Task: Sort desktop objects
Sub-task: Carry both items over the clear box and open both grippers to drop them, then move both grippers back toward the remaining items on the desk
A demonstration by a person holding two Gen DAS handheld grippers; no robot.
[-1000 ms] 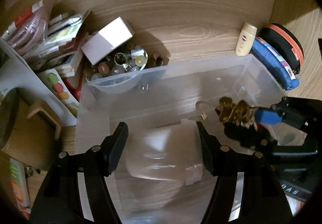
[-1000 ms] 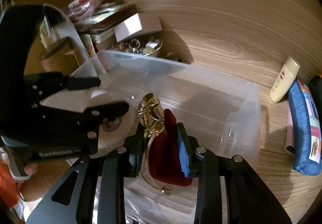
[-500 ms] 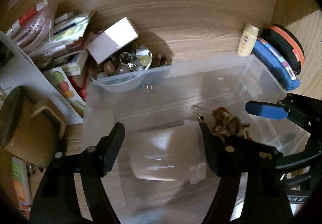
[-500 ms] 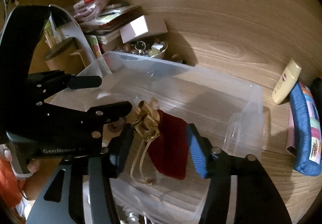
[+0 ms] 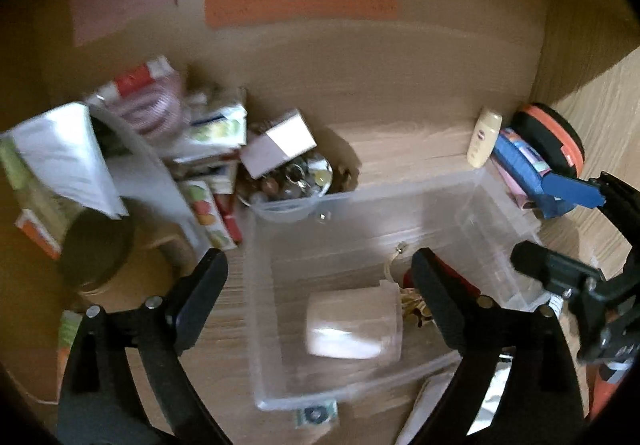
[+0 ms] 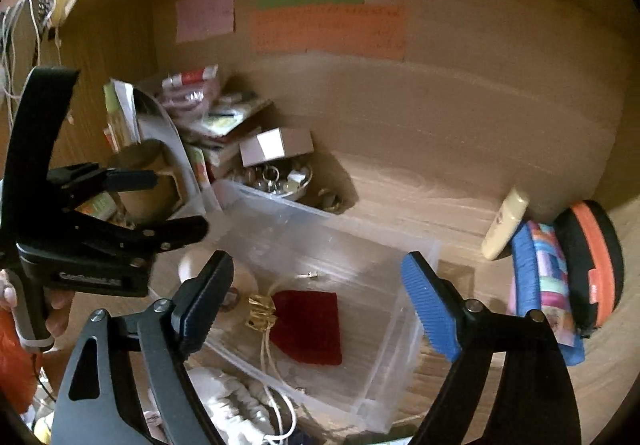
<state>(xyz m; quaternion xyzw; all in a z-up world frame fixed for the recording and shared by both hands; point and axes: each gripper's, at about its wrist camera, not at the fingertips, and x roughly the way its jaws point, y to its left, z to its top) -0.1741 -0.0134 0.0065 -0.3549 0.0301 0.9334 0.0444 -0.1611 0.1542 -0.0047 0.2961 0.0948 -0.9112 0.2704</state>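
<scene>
A clear plastic bin (image 5: pixel 400 185) stands on the wooden desk. In it lie a white roll (image 5: pixel 352 325) and a red velvet pouch (image 6: pixel 312 325) with a gold tie (image 6: pixel 262 311). My left gripper (image 5: pixel 318 265) hangs above the bin, its jaws opening, with the roll well below them and untouched. My right gripper (image 6: pixel 318 269) is above the pouch; its blue-padded jaws are opening and press on nothing. In the left wrist view the pouch is mostly hidden behind my finger. Each gripper shows in the other's view: the right gripper (image 5: pixel 560 221) at the bin's right end, the left gripper (image 6: pixel 168 205) at its left.
Packets and books are piled at the back left beside a white box (image 5: pixel 280 145) and a bowl of trinkets (image 5: pixel 292 181). A brown round container (image 5: pixel 96 245) stands left. A cream tube (image 5: pixel 484 137), blue pouch (image 6: pixel 536 285) and orange-black case (image 5: pixel 556 137) line the right wall.
The right gripper opened and let go of the red pouch, which now lies in the bin. The left jaws widened around the white roll. Both grippers rose and drew back.
</scene>
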